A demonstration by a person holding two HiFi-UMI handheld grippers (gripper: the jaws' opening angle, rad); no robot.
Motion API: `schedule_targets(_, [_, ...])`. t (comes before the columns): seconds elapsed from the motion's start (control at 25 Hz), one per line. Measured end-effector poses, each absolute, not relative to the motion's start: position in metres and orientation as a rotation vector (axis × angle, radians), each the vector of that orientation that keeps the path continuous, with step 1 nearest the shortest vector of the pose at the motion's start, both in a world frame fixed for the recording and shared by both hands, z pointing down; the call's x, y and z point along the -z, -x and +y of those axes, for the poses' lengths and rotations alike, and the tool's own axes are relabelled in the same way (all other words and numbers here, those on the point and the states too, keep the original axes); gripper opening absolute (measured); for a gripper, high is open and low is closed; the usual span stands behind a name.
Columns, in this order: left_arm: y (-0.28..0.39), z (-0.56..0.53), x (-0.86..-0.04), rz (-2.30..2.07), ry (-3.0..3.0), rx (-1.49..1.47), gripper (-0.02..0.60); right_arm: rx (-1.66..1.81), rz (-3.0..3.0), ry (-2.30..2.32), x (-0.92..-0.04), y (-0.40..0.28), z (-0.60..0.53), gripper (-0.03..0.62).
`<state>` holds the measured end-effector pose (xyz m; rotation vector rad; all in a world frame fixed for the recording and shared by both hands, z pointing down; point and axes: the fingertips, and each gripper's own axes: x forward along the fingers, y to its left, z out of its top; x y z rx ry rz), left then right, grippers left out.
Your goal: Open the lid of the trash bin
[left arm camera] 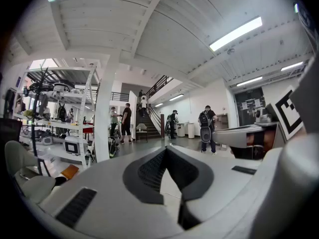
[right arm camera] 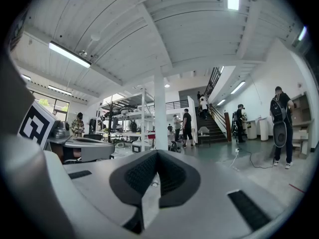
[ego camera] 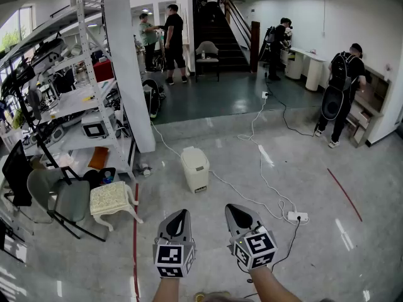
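A small white trash bin (ego camera: 195, 168) stands on the grey floor ahead of me, near a white pillar (ego camera: 129, 68); its lid lies flat and closed. My left gripper (ego camera: 181, 214) and right gripper (ego camera: 232, 207) are held side by side low in the head view, well short of the bin and touching nothing. Both point toward the bin and both are shut, with nothing between the jaws. The left gripper view shows the left gripper (left arm camera: 166, 149) with its tips together, and the right gripper (right arm camera: 156, 152) looks the same in the right gripper view. Neither gripper view clearly shows the bin.
A white cable (ego camera: 252, 200) runs from behind the bin to a power strip (ego camera: 297, 217) on the right. On the left are a metal shelf rack (ego camera: 82, 106), a grey chair (ego camera: 63, 200) and a cushioned stool (ego camera: 113, 198). Several people stand far back near the stairs (ego camera: 217, 30).
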<state>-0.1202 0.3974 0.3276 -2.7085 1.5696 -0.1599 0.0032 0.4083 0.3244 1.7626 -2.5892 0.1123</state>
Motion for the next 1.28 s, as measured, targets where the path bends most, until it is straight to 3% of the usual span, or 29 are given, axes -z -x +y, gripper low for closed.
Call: schedule_targets(1.28, [0.091,0.395,-0.341,1.622,2.676,0.127,-0.012,-0.076,-2.653,-1.744,-0.328,-0.052,0.420,0.035])
